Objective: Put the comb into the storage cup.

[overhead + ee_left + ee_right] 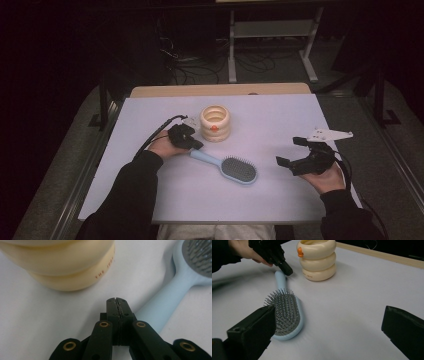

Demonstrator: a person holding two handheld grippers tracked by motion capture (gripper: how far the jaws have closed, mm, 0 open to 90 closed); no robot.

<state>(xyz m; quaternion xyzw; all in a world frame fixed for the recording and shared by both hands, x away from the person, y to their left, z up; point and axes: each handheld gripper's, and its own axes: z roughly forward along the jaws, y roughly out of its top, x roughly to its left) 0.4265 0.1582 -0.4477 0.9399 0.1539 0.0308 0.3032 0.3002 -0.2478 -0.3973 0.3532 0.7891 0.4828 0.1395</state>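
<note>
Left gripper is sitting with jaws pressed together, empty, just beside the handle end of the blue hairbrush, which is lying flat mid-table near the cream ringed cup. Right gripper is hovering wide open (well apart). Brush not yet grasped; pickup looks still ahead.

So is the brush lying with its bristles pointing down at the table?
No, the blue brush lies on its back on the table, its bristles pointing up.
</note>
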